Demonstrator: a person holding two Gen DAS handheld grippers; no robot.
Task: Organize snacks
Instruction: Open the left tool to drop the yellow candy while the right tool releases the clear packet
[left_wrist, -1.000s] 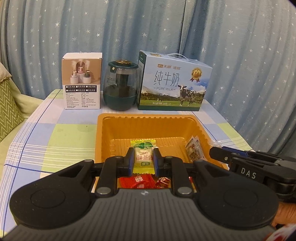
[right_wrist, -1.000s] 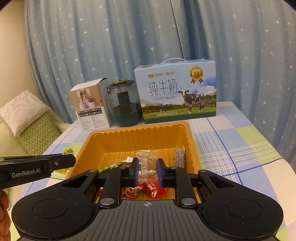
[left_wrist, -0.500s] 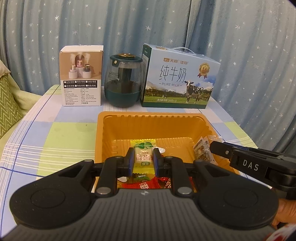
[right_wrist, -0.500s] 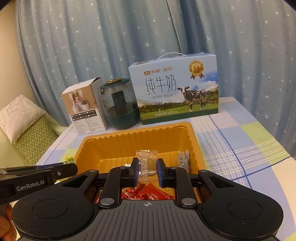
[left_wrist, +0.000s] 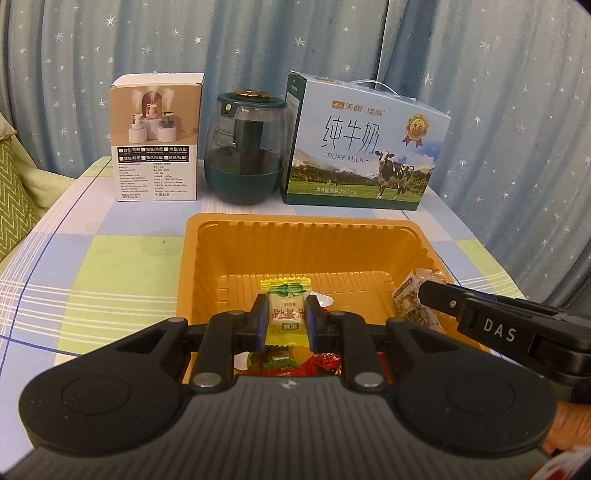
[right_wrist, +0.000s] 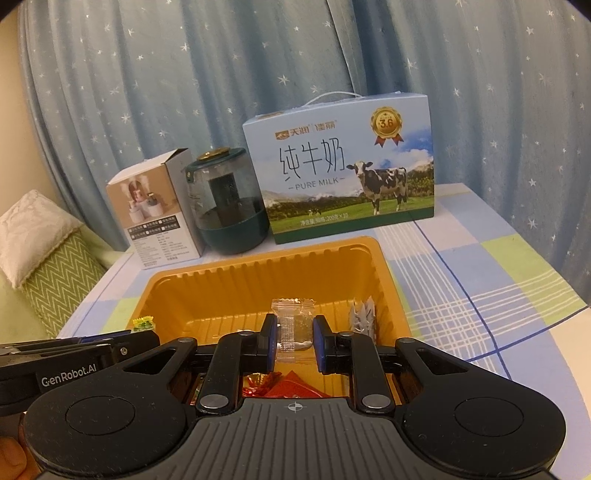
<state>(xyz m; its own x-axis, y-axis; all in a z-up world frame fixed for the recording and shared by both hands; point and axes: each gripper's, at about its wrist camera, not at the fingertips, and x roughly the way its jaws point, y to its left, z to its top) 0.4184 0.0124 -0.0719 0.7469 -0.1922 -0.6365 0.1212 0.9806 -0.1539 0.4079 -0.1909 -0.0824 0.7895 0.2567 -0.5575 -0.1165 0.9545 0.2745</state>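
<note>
An orange plastic tray (left_wrist: 306, 236) (right_wrist: 236, 277) sits on the checked tablecloth. My left gripper (left_wrist: 286, 314) is shut on a yellow-green wrapped candy (left_wrist: 286, 312) held over the tray's near half. My right gripper (right_wrist: 294, 332) is shut on a clear wrapped snack (right_wrist: 293, 325), also above the tray. Red wrapped candies (left_wrist: 325, 363) (right_wrist: 288, 386) lie on the tray floor under both grippers. A small snack packet (left_wrist: 408, 299) (right_wrist: 362, 315) leans on the tray's right wall. In the left wrist view the right gripper's body (left_wrist: 517, 332) enters from the right.
Behind the tray stand a white humidifier box (left_wrist: 157, 136) (right_wrist: 157, 206), a dark green glass jar (left_wrist: 247, 147) (right_wrist: 225, 199) and a blue milk carton box (left_wrist: 362, 144) (right_wrist: 343, 170). A green patterned cushion (right_wrist: 55, 266) lies at the left. A starry curtain hangs behind.
Both grippers have moved forward and slightly down over the tray, each still gripping its snack. The boxes and jar at the back look larger and closer.
</note>
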